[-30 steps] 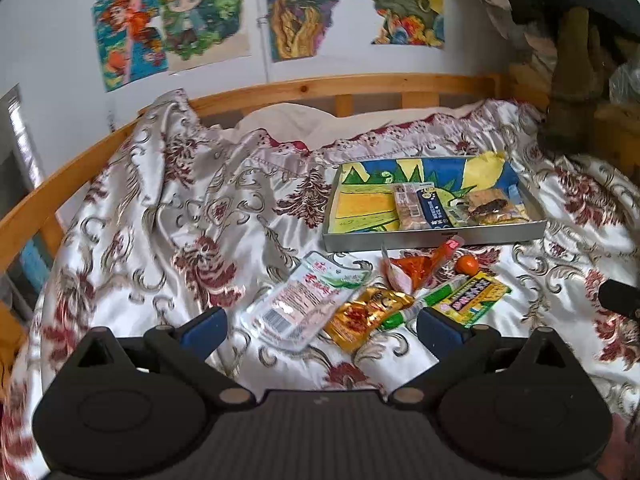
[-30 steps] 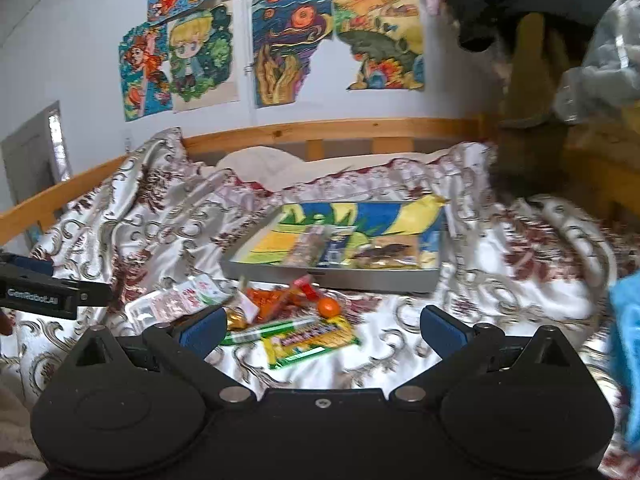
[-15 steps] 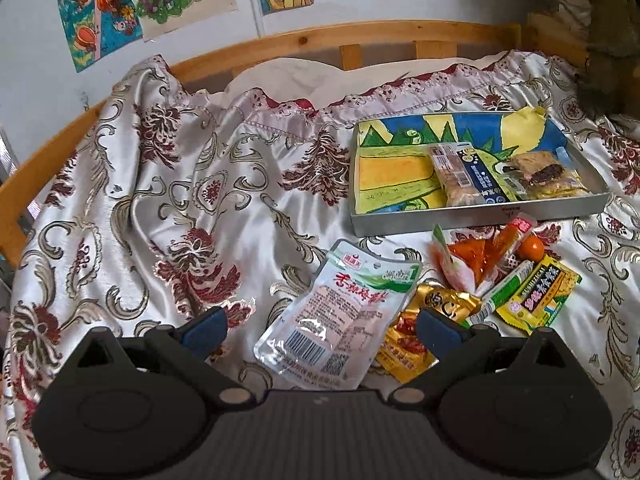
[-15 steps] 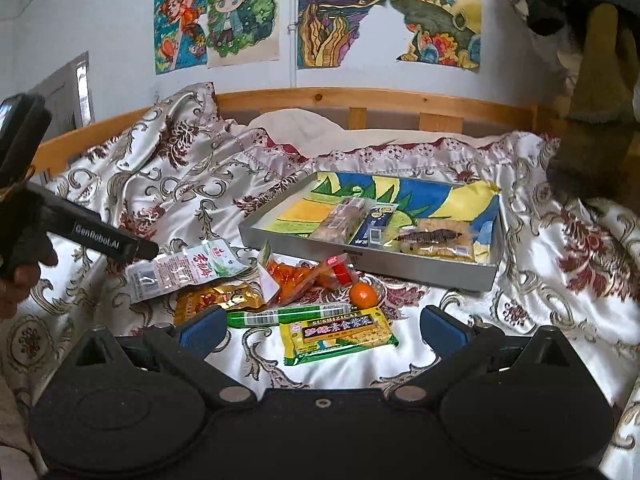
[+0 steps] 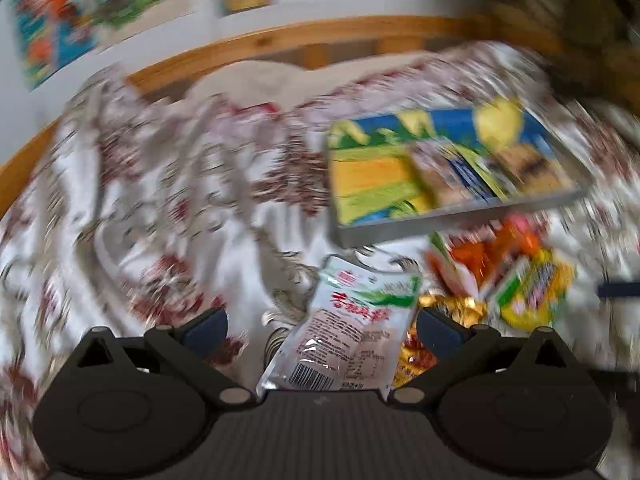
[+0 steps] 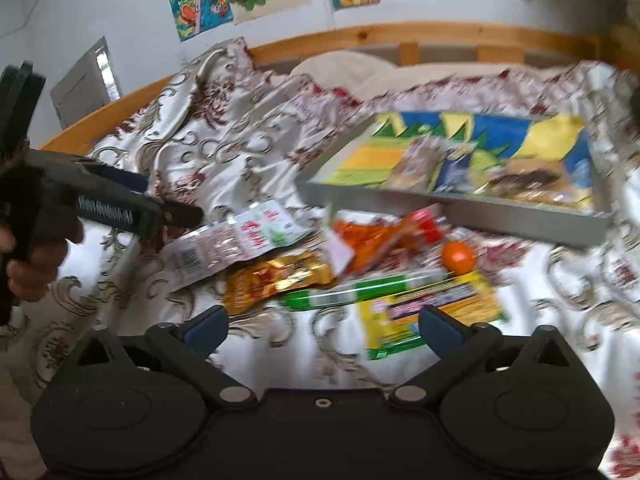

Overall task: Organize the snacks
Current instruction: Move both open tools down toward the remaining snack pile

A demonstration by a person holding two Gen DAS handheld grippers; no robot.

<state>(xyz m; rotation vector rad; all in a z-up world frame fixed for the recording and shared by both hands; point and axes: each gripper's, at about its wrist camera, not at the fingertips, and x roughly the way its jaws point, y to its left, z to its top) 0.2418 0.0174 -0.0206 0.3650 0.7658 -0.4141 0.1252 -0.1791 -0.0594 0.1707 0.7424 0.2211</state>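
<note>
Left gripper [image 5: 322, 326] spread wide, empty, straddling white-and-green foil snack pouch [image 5: 352, 332] on bed's floral satin cover [image 5: 168, 208], likely lined up for pickup | right gripper [image 6: 323, 325] released, empty, near yellow-green wrapped bar [image 6: 430, 312] | grey shallow tray [image 6: 520, 220] just beyond loose snacks, probably their destination.

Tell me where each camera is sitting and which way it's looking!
Left wrist: sits on the left gripper, low over the bed, looking along its open fingers at the white snack pouch and the tray beyond.
Right wrist: sits on the right gripper, looking along its open fingers at the yellow-green packet; the left gripper and the person's left hand show at the left edge.
Shared: both see the white snack pouch, the tray and the gold packet.
</note>
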